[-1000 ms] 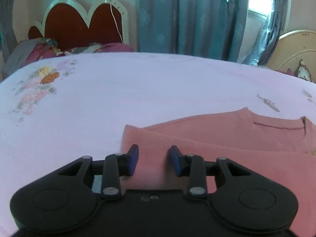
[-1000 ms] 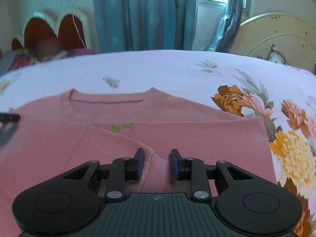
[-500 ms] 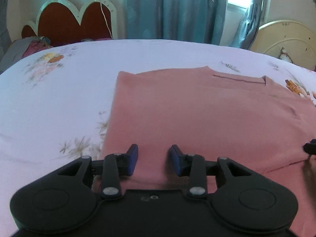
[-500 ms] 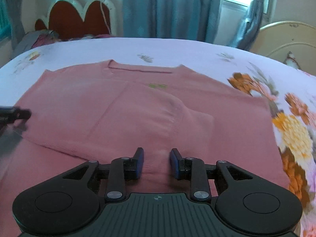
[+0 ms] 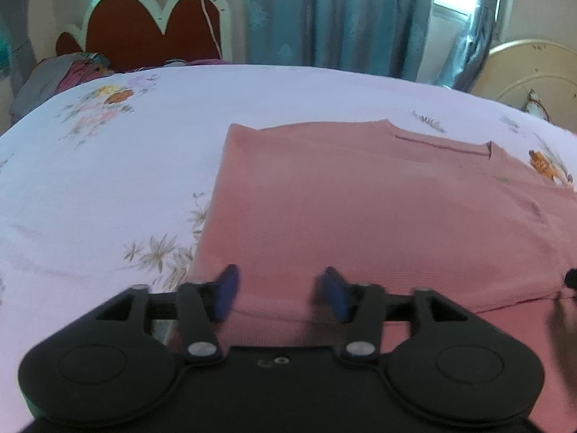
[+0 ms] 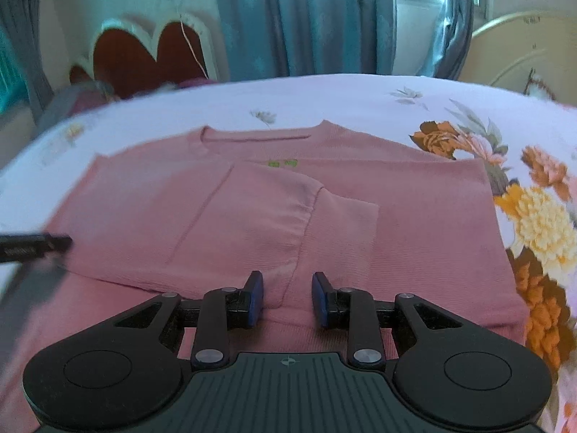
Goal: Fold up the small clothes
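A small pink sweater [image 5: 360,216] lies flat on the bed with both sleeves folded across its chest; it also shows in the right wrist view [image 6: 252,209], collar at the far end. My left gripper [image 5: 277,292] is open and empty over the sweater's near left hem. My right gripper [image 6: 286,297] is open and empty above the folded sleeve cuff [image 6: 339,231] near the bottom hem. The left gripper's tip [image 6: 39,247] shows at the left edge of the right wrist view.
The sweater rests on a pale floral bedsheet [image 5: 108,187] with large orange and yellow flowers [image 6: 541,223] on the right. A red heart-shaped headboard [image 5: 151,29], a pile of clothes [image 5: 65,75], blue curtains [image 5: 342,14] and a cream headboard [image 6: 523,50] stand behind.
Both grippers have pulled back toward the sweater's bottom hem and risen, so the whole folded sweater is now in view. The left gripper's jaws have opened wider.
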A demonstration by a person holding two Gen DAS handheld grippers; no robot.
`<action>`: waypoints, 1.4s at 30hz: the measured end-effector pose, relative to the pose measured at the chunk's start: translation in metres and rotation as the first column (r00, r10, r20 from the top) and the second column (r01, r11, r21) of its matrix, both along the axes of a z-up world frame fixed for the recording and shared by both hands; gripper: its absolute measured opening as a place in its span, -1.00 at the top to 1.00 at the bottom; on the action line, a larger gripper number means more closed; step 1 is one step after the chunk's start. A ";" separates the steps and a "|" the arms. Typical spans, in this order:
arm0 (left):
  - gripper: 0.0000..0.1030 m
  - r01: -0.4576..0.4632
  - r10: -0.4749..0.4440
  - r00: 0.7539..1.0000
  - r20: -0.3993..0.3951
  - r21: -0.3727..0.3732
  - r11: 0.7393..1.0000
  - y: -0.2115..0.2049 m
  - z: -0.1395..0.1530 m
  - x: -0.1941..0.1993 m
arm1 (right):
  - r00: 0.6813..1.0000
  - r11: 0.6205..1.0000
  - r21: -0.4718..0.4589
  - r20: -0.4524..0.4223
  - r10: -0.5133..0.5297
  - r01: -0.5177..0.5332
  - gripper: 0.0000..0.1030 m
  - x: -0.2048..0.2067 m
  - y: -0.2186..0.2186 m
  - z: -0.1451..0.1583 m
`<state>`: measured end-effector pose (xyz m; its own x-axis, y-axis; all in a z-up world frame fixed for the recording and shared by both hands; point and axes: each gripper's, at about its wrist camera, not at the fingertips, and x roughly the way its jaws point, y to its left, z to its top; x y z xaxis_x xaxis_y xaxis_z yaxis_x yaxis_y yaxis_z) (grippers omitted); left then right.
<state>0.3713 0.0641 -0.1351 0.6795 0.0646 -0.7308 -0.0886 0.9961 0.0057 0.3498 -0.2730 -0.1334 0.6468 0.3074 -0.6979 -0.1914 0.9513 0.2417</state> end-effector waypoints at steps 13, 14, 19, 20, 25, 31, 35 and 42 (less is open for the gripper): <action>-0.36 0.045 -0.046 0.998 0.052 0.022 0.999 -0.027 0.039 -0.071 | 0.999 0.999 0.026 0.039 0.028 -0.029 -0.28 -0.077 -0.024 0.030; -0.38 0.051 -0.052 0.997 0.055 0.026 0.998 -0.028 0.041 -0.078 | 0.999 0.999 0.026 0.039 0.028 -0.029 -0.28 -0.085 -0.025 0.031; -0.43 0.098 -0.102 0.993 0.068 0.054 0.994 -0.030 0.043 -0.110 | 0.999 1.000 0.023 0.037 0.004 -0.005 -0.28 -0.127 -0.026 0.031; -0.43 0.104 -0.108 0.992 0.068 0.054 0.993 -0.029 0.043 -0.116 | 0.999 1.000 0.018 0.035 -0.003 0.002 -0.28 -0.134 -0.025 0.031; -0.43 0.101 -0.102 0.992 0.067 0.021 0.995 -0.020 0.039 -0.153 | 0.999 0.999 -0.004 0.022 -0.032 0.032 -0.28 -0.177 -0.021 0.032; -0.43 0.101 -0.101 0.992 0.069 0.012 0.995 -0.007 0.036 -0.195 | 0.997 0.997 -0.027 0.024 -0.069 0.070 -0.28 -0.227 -0.021 0.034; -0.43 0.089 -0.090 0.994 0.066 0.008 0.996 0.004 0.034 -0.217 | 0.995 0.994 -0.047 0.030 -0.098 0.100 -0.28 -0.253 -0.024 0.035; -0.43 0.069 -0.069 0.996 0.056 0.009 0.998 0.025 0.026 -0.245 | 0.988 0.985 -0.080 0.035 -0.152 0.154 -0.28 -0.286 -0.034 0.033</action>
<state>0.1262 0.0888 -0.1087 0.7225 0.0213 -0.6910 -0.0201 0.9997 0.0097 0.0635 -0.3069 -0.1003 0.7016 0.1458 -0.6975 -0.0477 0.9863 0.1582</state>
